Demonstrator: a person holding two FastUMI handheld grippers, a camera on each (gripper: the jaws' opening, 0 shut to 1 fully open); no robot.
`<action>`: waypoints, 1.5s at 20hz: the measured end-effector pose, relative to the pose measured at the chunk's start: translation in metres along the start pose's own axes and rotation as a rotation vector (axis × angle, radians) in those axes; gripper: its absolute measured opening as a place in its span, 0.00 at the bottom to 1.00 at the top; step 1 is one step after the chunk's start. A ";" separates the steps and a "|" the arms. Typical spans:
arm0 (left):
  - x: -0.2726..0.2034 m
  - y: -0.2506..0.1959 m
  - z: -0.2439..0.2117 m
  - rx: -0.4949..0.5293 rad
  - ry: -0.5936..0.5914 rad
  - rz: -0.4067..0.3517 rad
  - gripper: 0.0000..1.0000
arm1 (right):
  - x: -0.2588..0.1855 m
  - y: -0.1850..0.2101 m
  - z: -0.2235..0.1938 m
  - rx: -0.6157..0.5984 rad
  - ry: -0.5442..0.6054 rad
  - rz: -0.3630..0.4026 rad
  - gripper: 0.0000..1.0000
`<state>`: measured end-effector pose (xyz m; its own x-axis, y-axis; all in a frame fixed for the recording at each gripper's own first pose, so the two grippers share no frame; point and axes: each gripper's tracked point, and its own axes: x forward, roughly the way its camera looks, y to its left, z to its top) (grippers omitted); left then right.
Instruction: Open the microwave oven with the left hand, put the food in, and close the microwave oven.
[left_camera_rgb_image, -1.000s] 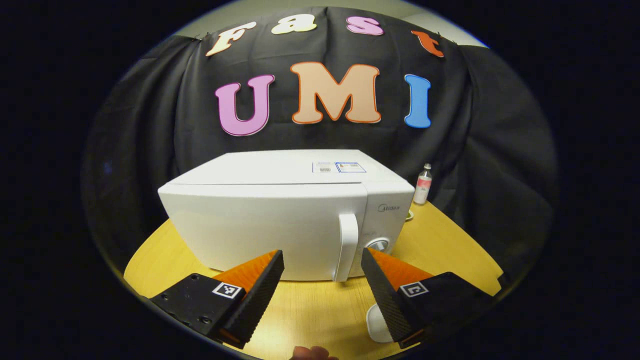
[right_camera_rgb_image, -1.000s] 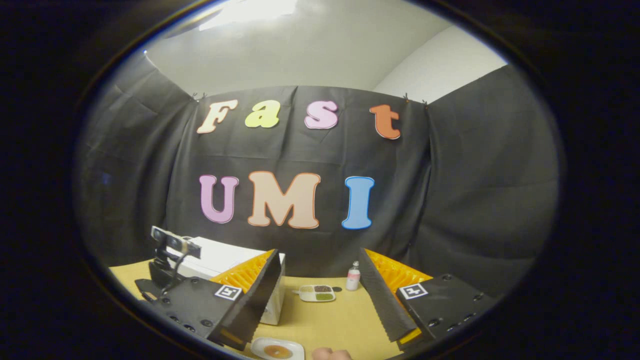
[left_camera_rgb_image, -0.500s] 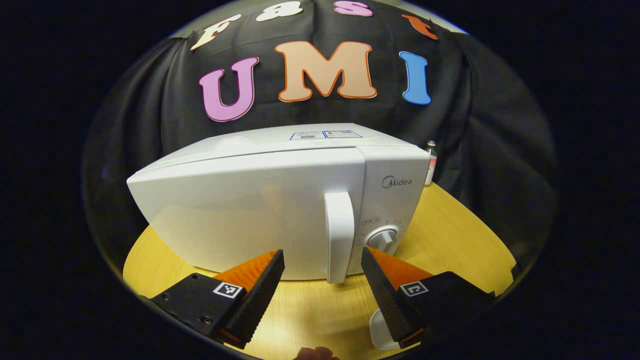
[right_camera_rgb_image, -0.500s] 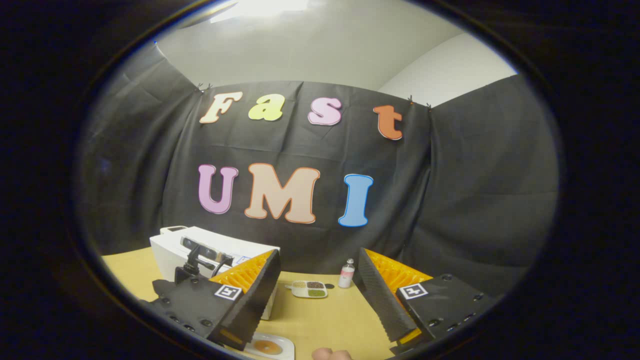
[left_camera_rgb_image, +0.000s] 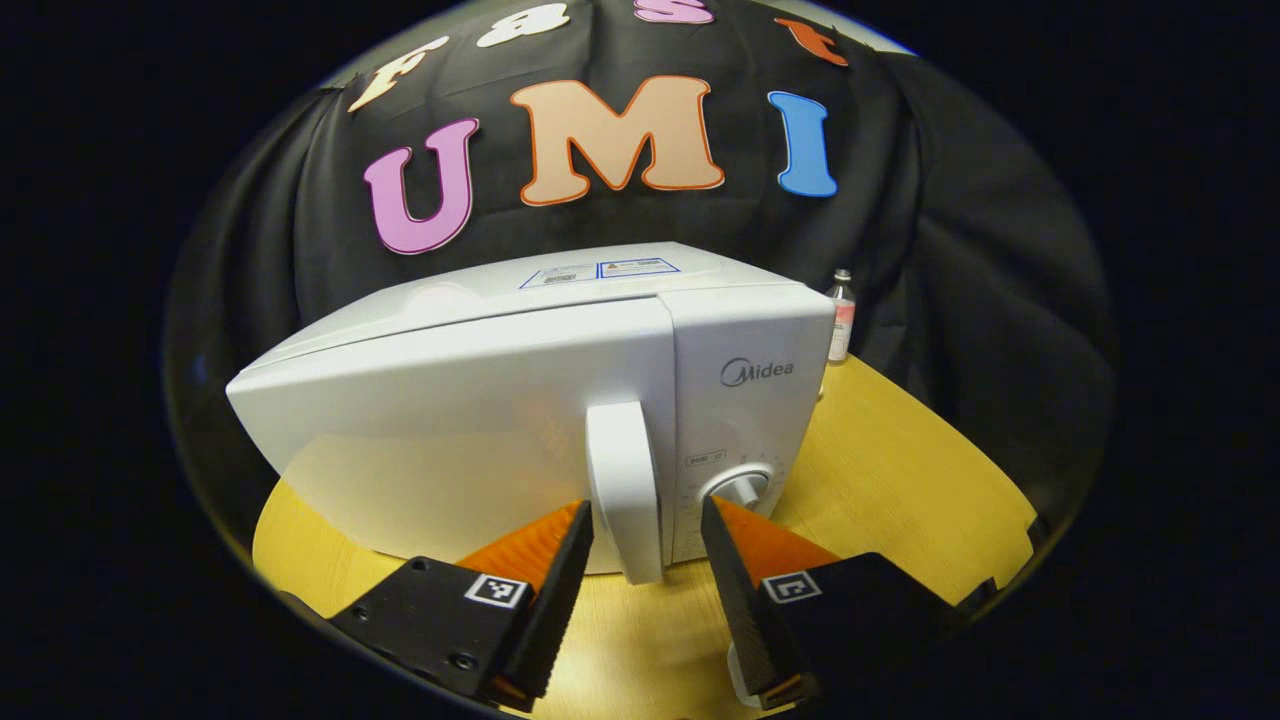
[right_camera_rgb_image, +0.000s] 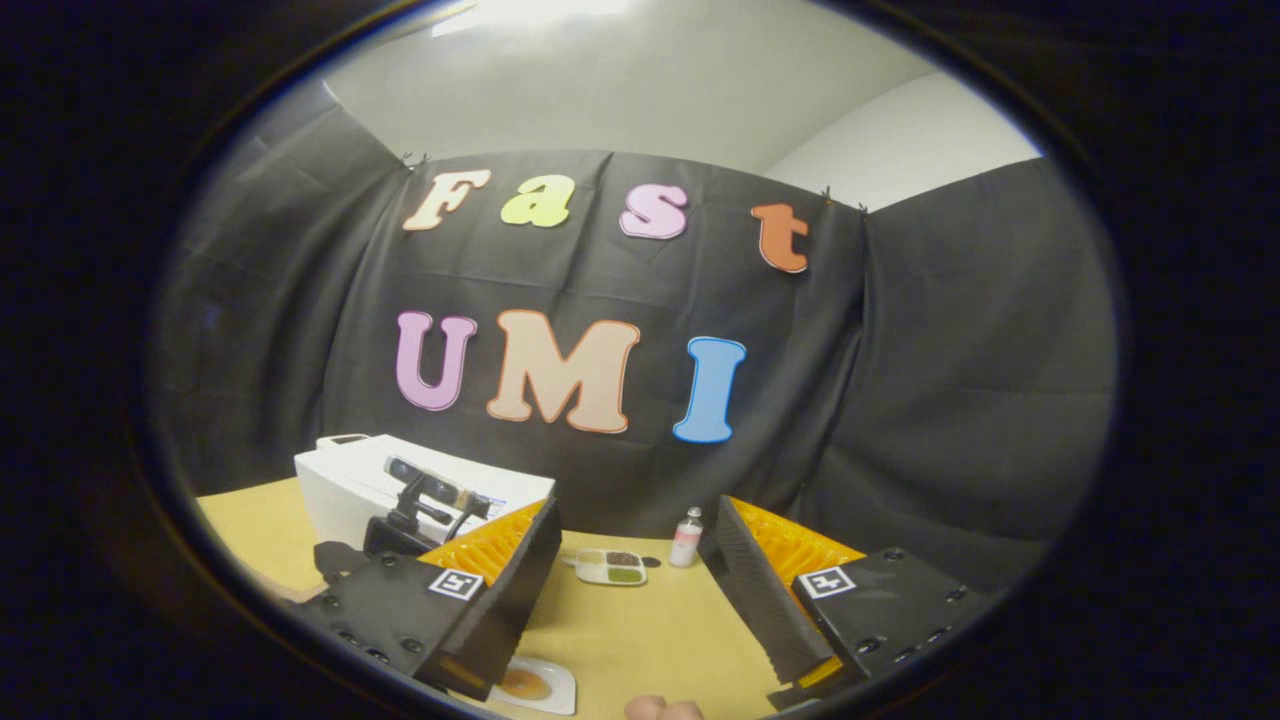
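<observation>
Yellow-topped wooden table (left_camera_rgb_image: 880, 470) carries everything, with black cloth hung behind. Nearest in the left gripper view, the left gripper (left_camera_rgb_image: 645, 520) has its fingers spread, one on each side of the lower end of the microwave door handle (left_camera_rgb_image: 622, 485); gaps show on both sides, so nothing is gripped. Microwave oven (left_camera_rgb_image: 480, 400) sits white and shut, door flush, control knob (left_camera_rgb_image: 738, 487) just right of the handle. Farther back, a small bottle (left_camera_rgb_image: 840, 318) stands by the oven's right rear corner. In the right gripper view, the right gripper (right_camera_rgb_image: 625, 565) is wide open and empty, raised over the table; a white plate of food (right_camera_rgb_image: 532, 684) lies below it near the table's front, a divided tray (right_camera_rgb_image: 610, 566) and the bottle farther off. Judgement: opening step in hand, grasp not yet made. Next move calls for closing both fingers on the handle, then pulling along the door's arc, hinge apparently at the left.
</observation>
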<state>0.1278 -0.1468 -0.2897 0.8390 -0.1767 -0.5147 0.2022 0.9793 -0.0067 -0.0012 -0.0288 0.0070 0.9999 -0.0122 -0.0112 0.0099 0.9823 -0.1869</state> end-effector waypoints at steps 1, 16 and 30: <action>0.001 0.001 0.000 0.008 -0.001 0.003 0.66 | 0.000 -0.003 0.001 0.001 -0.001 -0.004 0.97; 0.001 0.003 -0.003 0.002 0.031 -0.014 0.13 | 0.008 -0.008 0.007 0.071 -0.014 0.005 0.97; -0.090 0.013 -0.043 -0.113 0.010 -0.077 0.01 | 0.011 -0.013 0.003 0.080 -0.009 -0.004 0.96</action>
<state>0.0328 -0.1135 -0.2802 0.8181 -0.2515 -0.5172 0.2072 0.9678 -0.1429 0.0092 -0.0411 0.0127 0.9999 -0.0149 -0.0021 0.0146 0.9941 -0.1077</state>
